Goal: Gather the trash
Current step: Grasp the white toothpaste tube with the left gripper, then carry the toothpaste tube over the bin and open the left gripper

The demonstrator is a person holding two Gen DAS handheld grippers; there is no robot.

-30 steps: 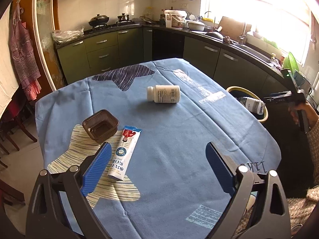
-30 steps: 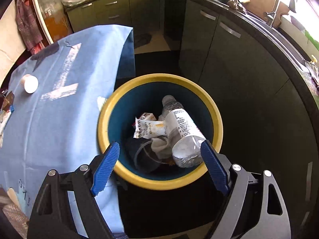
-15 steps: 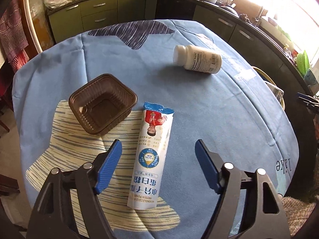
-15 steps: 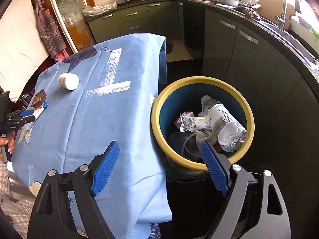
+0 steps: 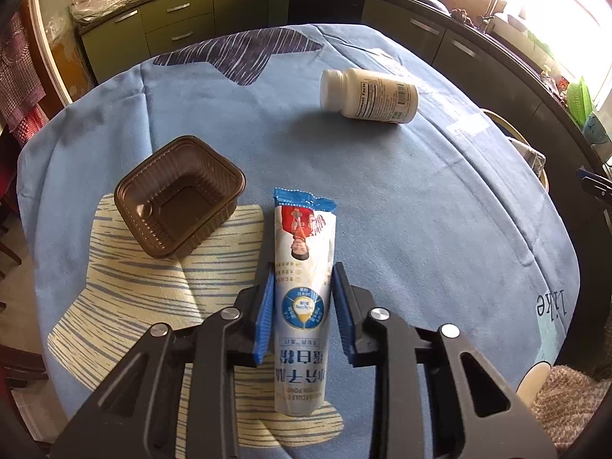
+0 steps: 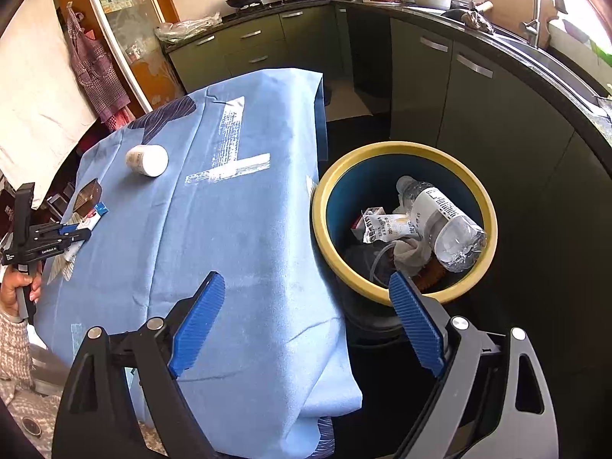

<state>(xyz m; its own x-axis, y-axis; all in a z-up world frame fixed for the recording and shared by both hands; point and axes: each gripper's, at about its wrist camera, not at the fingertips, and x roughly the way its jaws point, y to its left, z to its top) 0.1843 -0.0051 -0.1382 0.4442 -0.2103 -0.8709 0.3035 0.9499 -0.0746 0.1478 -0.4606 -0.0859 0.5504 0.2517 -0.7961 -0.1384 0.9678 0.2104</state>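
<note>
The left gripper [image 5: 302,308] is closing its jaws around a white-and-blue powder sachet [image 5: 304,302] lying on the blue-clothed table [image 5: 420,210], the blue pads touching its sides. The right gripper [image 6: 306,325] is hanging released, its jaws still widening and empty, near the yellow-rimmed trash bin [image 6: 321,206] beside the table.

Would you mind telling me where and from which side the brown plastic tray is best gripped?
Grip the brown plastic tray by one thin side wall near the rim, from above: it sits upright and empty, so one finger can go inside, one outside; its full width looks harder to span.
</note>
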